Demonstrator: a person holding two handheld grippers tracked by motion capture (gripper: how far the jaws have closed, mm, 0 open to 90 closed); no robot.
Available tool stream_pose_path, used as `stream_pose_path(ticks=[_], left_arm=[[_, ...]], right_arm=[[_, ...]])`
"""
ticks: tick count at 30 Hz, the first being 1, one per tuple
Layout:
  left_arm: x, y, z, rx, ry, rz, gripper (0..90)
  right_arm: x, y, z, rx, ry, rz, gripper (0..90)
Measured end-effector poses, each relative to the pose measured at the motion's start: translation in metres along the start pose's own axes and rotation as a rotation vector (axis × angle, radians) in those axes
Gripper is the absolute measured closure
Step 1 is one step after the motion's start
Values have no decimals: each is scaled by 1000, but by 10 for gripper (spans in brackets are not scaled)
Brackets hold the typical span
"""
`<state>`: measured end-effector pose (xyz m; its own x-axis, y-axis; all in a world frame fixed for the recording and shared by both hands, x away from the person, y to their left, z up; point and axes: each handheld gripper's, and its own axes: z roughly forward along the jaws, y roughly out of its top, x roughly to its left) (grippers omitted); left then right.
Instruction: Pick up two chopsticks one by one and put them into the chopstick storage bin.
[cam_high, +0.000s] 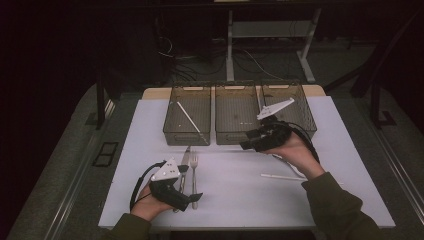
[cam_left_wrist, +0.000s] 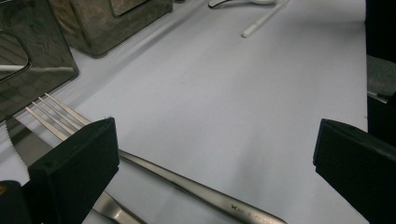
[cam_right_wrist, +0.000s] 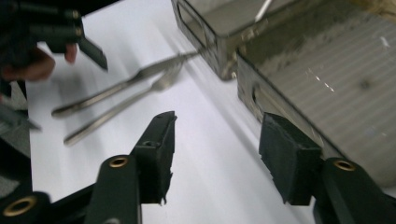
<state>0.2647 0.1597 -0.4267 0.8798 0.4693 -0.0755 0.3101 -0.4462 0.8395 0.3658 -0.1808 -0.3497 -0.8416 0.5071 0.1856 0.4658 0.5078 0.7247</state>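
Two pieces of metal cutlery, a fork (cam_high: 194, 167) and a serrated knife (cam_high: 184, 165), lie side by side on the white table (cam_high: 235, 195), just in front of the leftmost of three dark bins (cam_high: 187, 114). Your left gripper (cam_high: 192, 199) rests low at their handle ends, jaws spread wide and holding nothing; in the left gripper view one pad sits just above the fork handle (cam_left_wrist: 196, 189). Your right gripper (cam_high: 246, 145) hovers near the front of the middle bin (cam_high: 236, 112), jaws also apart and empty. The fork looks thin, stiff and fairly light, and its polished steel is likely slippery, so pinch it across the narrow handle, well clear of the tines, where the pads can close squarely. It lies flat on the table, so getting a jaw under it may be awkward. Your left hand covers the handle tips in the high view. White sticks, one in the left bin (cam_high: 190, 120) and one on the table (cam_high: 282, 176), are too small to identify.
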Motion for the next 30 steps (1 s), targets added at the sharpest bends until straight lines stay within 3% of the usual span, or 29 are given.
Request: stream_pose_path(ticks=[11, 18, 30], left_arm=[[1, -1, 1, 10, 4, -1, 0], [0, -1, 2, 16, 0, 5, 0], [-1, 0, 2, 14, -3, 4, 0]], right_arm=[[1, -56, -38, 8, -35, -48, 468], [-4, -83, -47, 81, -52, -47, 540], [-12, -110, -41, 237, -90, -79, 676]])
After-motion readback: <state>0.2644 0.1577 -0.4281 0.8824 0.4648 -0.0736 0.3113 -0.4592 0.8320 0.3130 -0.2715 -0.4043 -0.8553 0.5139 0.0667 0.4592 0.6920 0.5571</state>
